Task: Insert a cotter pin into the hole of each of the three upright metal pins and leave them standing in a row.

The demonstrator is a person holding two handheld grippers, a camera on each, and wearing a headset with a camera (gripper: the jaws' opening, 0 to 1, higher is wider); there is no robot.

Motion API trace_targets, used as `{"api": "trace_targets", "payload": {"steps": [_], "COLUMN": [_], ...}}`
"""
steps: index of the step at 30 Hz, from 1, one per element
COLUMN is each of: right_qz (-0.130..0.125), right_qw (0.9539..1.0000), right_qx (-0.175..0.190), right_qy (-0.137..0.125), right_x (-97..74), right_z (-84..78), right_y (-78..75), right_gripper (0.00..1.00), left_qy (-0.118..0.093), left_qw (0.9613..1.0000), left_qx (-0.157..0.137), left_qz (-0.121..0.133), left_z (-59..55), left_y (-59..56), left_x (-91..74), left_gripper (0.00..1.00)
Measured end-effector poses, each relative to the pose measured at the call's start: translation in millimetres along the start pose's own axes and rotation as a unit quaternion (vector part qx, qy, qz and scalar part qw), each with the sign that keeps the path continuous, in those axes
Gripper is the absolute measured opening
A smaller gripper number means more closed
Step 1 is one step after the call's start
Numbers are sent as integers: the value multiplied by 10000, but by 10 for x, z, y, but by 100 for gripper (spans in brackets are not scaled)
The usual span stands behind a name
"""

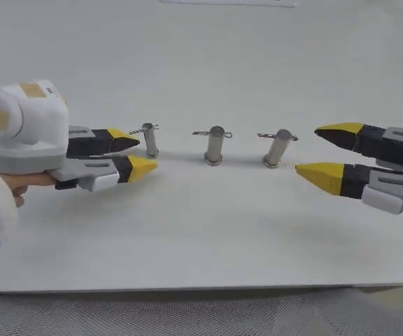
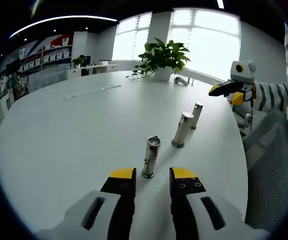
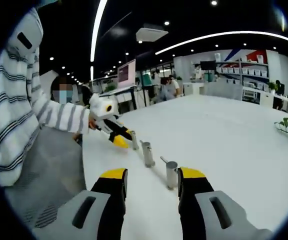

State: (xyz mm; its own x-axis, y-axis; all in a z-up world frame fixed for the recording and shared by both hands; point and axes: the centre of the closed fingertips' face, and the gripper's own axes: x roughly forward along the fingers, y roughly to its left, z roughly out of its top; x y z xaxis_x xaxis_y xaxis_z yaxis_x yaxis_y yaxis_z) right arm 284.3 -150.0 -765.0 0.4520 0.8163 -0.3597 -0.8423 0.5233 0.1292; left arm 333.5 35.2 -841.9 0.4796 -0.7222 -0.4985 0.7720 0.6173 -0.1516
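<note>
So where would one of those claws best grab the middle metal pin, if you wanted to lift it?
Probably on the bare shaft of the middle metal pin, below the cotter pin and above the flared foot. Come in level from the near side of the table, since the cotter pin sticks out left and right at the top and would likely get in the way there.

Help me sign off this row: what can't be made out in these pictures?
- Head view: whether the cotter pins go fully through the metal pins; too thin and small.
- Left gripper view: cotter pins on the two farther metal pins; too small.
- Head view: rear of the right tongs; cut off by the right edge.
</note>
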Motion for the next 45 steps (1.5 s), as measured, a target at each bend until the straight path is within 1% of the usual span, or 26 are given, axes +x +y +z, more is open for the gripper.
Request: {"api": "trace_targets", "payload": {"steps": [3,7,9,10,13,16,18,21,22,24,25,28,31,34,39,41,42,45], "right_qz": [-74,-178,-215,-242,-282,-319,-331,-352,-355,-356,-355,-363,-370,-392,-390,-375,-371,-361], "right_qw": [10000,9998,9996,9995,9994,9992,9991,9990,9990,9990,9990,9989,9989,9987,9986,9987,9987,9988], "right_qx": [63,130,159,174,203,226,234,248,252,242,244,255,255,257,295,291,293,285], "right_qy": [0,20,31,41,66,84,89,95,99,109,110,133,165,198,216,196,194,189], "right_x": [-43,-85,-101,-109,-125,-133,-134,-135,-135,-136,-138,-143,-149,-150,-127,-116,-114,-102], "right_z": [-15,-38,-45,-50,-59,-62,-61,-55,-53,-48,-47,-48,-57,-69,-71,-55,-53,-41], "right_y": [19,12,7,1,-9,-22,-26,-30,-29,-24,-21,-15,-9,-10,5,14,16,26], "right_gripper": [42,42,42,42,42,42,42,42,42,42,42,42,42,42,42,42,42,42], "left_qy": [-85,-105,-139,-156,-157,-110,-66,-72,-68,-44,-30,28,46,37,39,136,190,225], "left_qw": [9999,9996,9995,9993,9991,9983,9966,9952,9951,9931,9930,9905,9887,9871,9867,9872,9873,9883], "left_qx": [54,229,190,260,298,340,439,563,540,682,669,794,859,936,936,884,908,894], "left_qz": [5,-112,-202,-213,-272,-453,-699,-803,-826,-953,-974,-1123,-1231,-1295,-1327,-1322,-1291,-1213], "left_z": [53,75,83,89,90,77,58,53,55,55,58,60,58,54,49,19,-4,-20], "left_y": [35,25,-4,0,0,-26,-82,-89,-90,-104,-96,-101,-109,-115,-110,-98,-82,-55], "left_x": [48,88,100,100,101,82,66,61,59,58,60,64,62,62,65,70,71,75], "left_gripper": [22,11,9,8,8,8,8,8,8,8,8,8,8,8,8,8,9,15]}}
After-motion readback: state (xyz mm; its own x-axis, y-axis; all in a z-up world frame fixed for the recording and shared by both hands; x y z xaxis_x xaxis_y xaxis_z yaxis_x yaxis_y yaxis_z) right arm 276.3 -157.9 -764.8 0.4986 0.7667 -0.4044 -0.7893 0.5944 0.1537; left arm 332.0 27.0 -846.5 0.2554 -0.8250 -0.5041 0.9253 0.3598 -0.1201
